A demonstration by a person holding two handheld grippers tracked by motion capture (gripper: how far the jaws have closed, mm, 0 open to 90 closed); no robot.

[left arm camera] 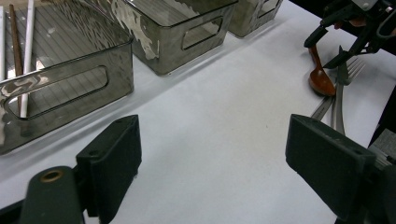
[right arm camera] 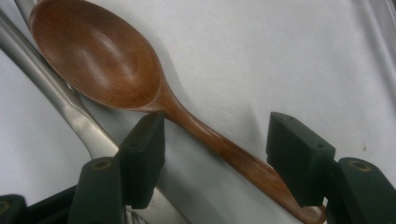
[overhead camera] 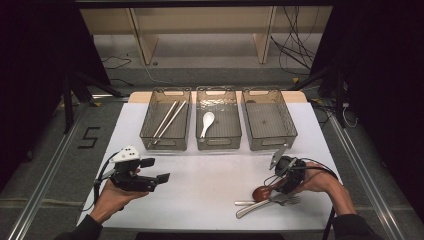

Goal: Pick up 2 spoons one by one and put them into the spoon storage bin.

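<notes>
A brown wooden spoon [right arm camera: 98,60] lies on the white table, bowl up, beside metal forks [overhead camera: 265,202]. My right gripper [right arm camera: 217,140] stands open low over it, and the spoon's handle runs between the two jaws; the left jaw is right beside the handle, the right jaw apart from it. In the high view the right gripper [overhead camera: 276,187] is at the front right, over the spoon [overhead camera: 260,193]. My left gripper [overhead camera: 159,169] is held open above the front left of the table, with nothing between its jaws [left arm camera: 219,154].
Three clear grey bins stand in a row at the back: the left bin [overhead camera: 165,141] holds chopsticks [overhead camera: 169,118], the middle bin [overhead camera: 219,142] a white spoon [overhead camera: 207,121], and the right bin [overhead camera: 270,141] looks empty. A metal handle [right arm camera: 56,88] lies against the spoon's bowl.
</notes>
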